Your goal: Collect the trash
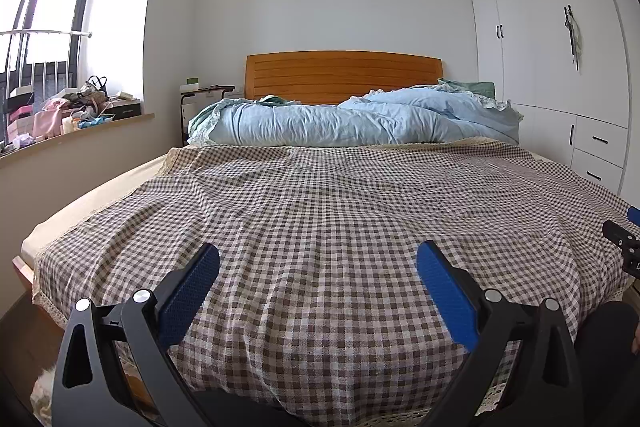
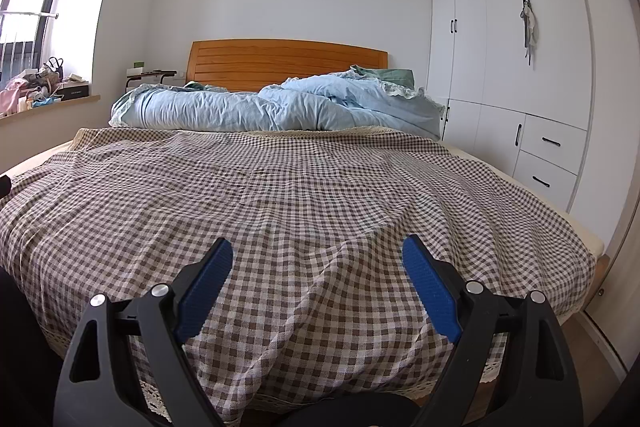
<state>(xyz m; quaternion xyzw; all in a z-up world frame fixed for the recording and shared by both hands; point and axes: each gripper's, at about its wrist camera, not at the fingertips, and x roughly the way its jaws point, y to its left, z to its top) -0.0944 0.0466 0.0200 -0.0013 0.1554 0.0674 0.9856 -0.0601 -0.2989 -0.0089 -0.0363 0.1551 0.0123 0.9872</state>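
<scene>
Bedroom seen from the left wrist: the left gripper [image 1: 318, 259] hangs over the foot of a bed, blue pads spread wide with nothing between them, above a brown-and-white gingham bedspread [image 1: 320, 195]. A rumpled pale-blue duvet [image 1: 340, 123] lies against the wooden headboard [image 1: 344, 75]; a cluttered windowsill [image 1: 72, 111] sits at left.

From the right wrist, the right gripper [image 2: 318, 253] likewise stands spread and empty over the same gingham cloth, white wardrobe [image 2: 500, 67] at right. Which item is trash cannot be told in either view.
</scene>
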